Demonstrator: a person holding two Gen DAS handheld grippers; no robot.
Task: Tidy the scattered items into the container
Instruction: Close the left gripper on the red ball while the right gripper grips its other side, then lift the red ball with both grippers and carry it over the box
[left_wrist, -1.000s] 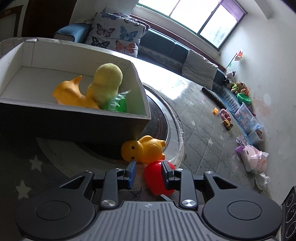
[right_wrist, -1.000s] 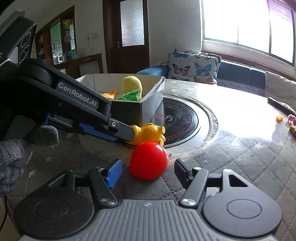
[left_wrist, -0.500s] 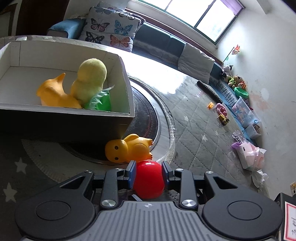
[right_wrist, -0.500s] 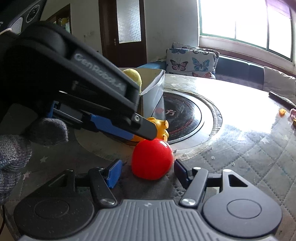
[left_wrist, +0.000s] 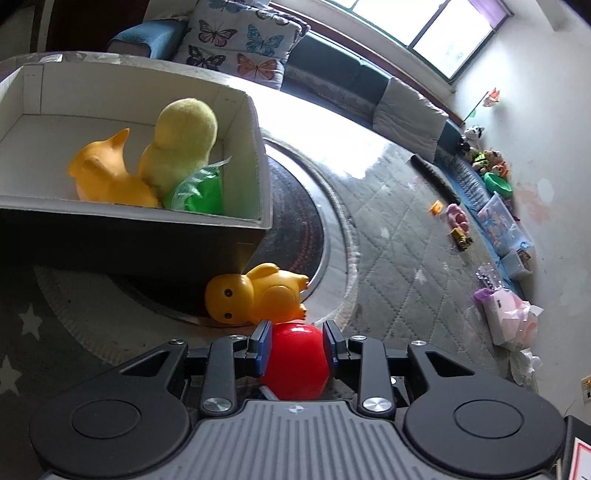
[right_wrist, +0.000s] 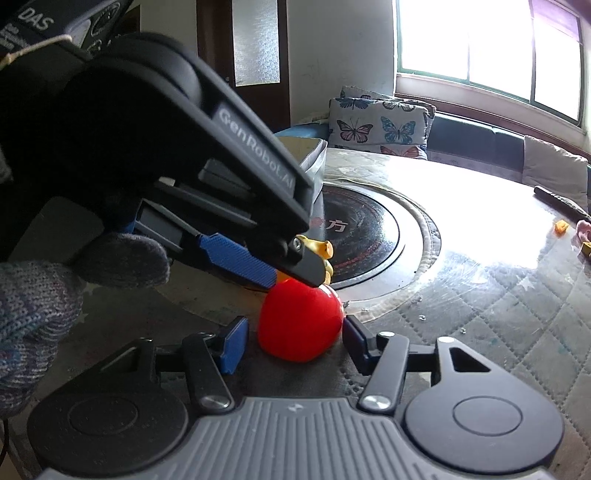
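A red ball-like toy (left_wrist: 295, 360) lies on the table. My left gripper (left_wrist: 297, 345) has both blue pads against its sides. In the right wrist view the red toy (right_wrist: 299, 325) sits between the spread fingers of my right gripper (right_wrist: 293, 341), which is open and not touching it; the left gripper (right_wrist: 295, 266) comes down on the toy from above left. A yellow rubber duck (left_wrist: 255, 293) lies just beyond, by the corner of the white box (left_wrist: 264, 218). The box holds an orange toy (left_wrist: 107, 173), a yellow plush (left_wrist: 181, 144) and a green item (left_wrist: 199, 192).
A dark round inset (right_wrist: 362, 236) sits in the table's middle. Small toys (left_wrist: 458, 225) lie near the far right edge. A sofa with butterfly cushions (left_wrist: 240, 40) stands behind. A gloved hand (right_wrist: 44, 295) holds the left gripper.
My left gripper has moved forward over the red toy and closed its pads on it. The right gripper stayed open, slightly nearer to the toy.
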